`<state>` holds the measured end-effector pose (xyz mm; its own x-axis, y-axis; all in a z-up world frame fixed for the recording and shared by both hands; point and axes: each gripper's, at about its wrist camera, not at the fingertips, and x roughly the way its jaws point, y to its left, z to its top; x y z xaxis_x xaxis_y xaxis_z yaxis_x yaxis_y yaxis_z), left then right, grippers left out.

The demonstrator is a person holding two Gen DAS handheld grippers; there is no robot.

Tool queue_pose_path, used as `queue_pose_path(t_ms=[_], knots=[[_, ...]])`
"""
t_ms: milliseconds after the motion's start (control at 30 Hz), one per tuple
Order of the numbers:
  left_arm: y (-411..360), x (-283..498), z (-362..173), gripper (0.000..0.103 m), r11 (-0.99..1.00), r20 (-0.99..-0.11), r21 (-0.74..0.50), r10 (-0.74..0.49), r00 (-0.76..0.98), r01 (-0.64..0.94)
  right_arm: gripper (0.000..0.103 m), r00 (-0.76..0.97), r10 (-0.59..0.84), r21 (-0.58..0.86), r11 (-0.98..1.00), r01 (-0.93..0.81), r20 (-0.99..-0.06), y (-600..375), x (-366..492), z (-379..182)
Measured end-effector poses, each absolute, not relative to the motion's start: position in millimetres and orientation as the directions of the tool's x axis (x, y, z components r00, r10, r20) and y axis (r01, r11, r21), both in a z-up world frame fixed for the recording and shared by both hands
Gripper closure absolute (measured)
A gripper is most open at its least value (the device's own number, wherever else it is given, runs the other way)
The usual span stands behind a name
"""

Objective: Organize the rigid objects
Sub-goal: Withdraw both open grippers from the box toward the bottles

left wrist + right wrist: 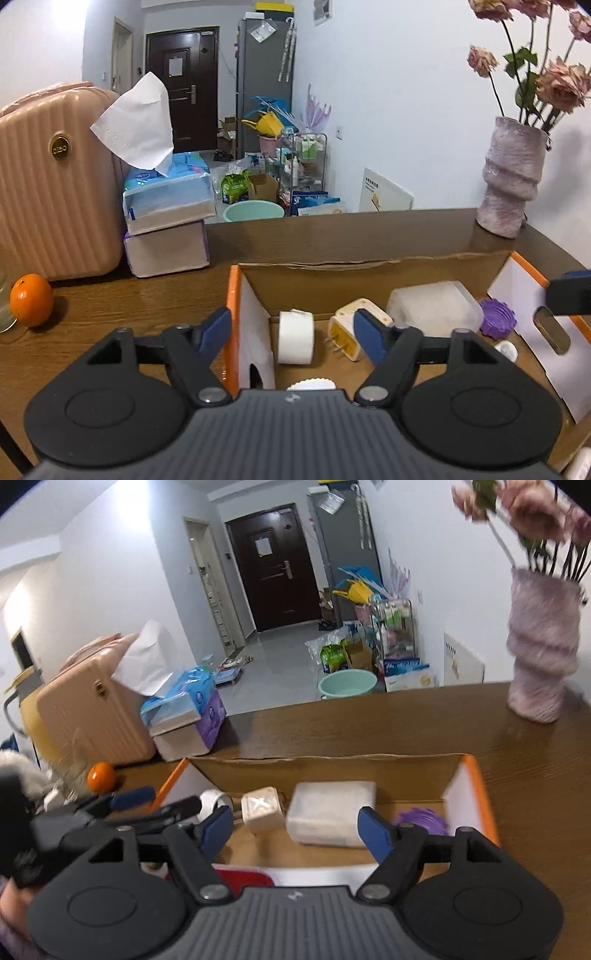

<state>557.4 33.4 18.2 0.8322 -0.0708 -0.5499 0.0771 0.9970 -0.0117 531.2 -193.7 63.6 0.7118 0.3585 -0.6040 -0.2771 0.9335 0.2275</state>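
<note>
Left wrist view shows your left gripper (290, 334) low over the near-left corner of the cardboard box (317, 271); its jaws stand spread with nothing between the pads, one finger outside the orange-edged wall and one inside. Right wrist view shows your right gripper (295, 830) above the box's near edge, jaws likewise spread and holding nothing. Inside, near to far, lie a white ribbed cap (311, 385) just past the left gripper, a white roll (295, 338) by the left wall, a cream plug adapter (349, 332) beside it, a frosted plastic block (434, 308) toward the back, and a purple scalloped lid (496, 317) against the right wall.

Both grippers look to be between placements, so lift straight clear of the walls before you swing away; keep the left finger off the cardboard edge. An orange (31, 300) sits out on the surface (147, 299) to the left, well apart from the box; I cannot say whether it belongs with the task.

Beyond stand a pink case (55, 184), tissue packs (168, 206) and a vase (511, 177). A red thing (242, 878) shows only partly behind the right gripper; a small white piece (506, 350) by the box's right wall is too cut off to name; the right view is motion-blurred.
</note>
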Motion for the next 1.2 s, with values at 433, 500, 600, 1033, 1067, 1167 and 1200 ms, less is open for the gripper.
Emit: queue_pose_path(t_ms=[433, 500, 600, 1033, 1067, 1167, 1200], knots=[[26.7, 453.7, 93.5, 0.005, 0.998, -0.453, 0.049, -0.005, 0.891, 0.031, 0.016, 0.804, 0.258, 0.085, 0.964, -0.253, -0.536, -274.5, 416.5, 124.2], [21.7, 425.4, 108.7, 0.003, 0.996, -0.417, 0.089, 0.025, 0.908, 0.014, 0.015, 0.820, 0.238, 0.048, 0.967, -0.249, -0.521, -280.1, 398.7, 126.9], [14.8, 375.5, 123.4, 0.000, 0.996, -0.340, 0.085, 0.017, 0.940, 0.012, 0.013, 0.855, 0.200, -0.009, 0.973, -0.233, -0.478, -283.1, 366.5, 126.3], [-14.3, 175.3, 53.0, 0.000, 0.997, -0.253, -0.050, 0.051, 0.966, -0.066, 0.003, 0.937, 0.182, -0.040, 0.978, -0.202, -0.298, -272.2, 200.9, 60.6], [-12.5, 167.3, 45.3, 0.000, 0.993, -0.280, -0.079, 0.057, 0.958, -0.082, 0.003, 0.939, 0.181, -0.027, 0.980, -0.198, -0.293, -271.4, 189.9, 53.9], [-7.9, 150.9, 28.3, 0.000, 0.992, -0.341, -0.083, 0.062, 0.938, -0.096, 0.001, 0.940, 0.203, 0.041, 0.979, -0.199, -0.275, -272.4, 162.4, 37.1], [-8.5, 144.7, 24.4, 0.000, 0.993, -0.350, -0.068, 0.068, 0.934, -0.098, 0.001, 0.941, 0.200, 0.055, 0.980, -0.192, -0.274, -272.6, 155.4, 33.1]])
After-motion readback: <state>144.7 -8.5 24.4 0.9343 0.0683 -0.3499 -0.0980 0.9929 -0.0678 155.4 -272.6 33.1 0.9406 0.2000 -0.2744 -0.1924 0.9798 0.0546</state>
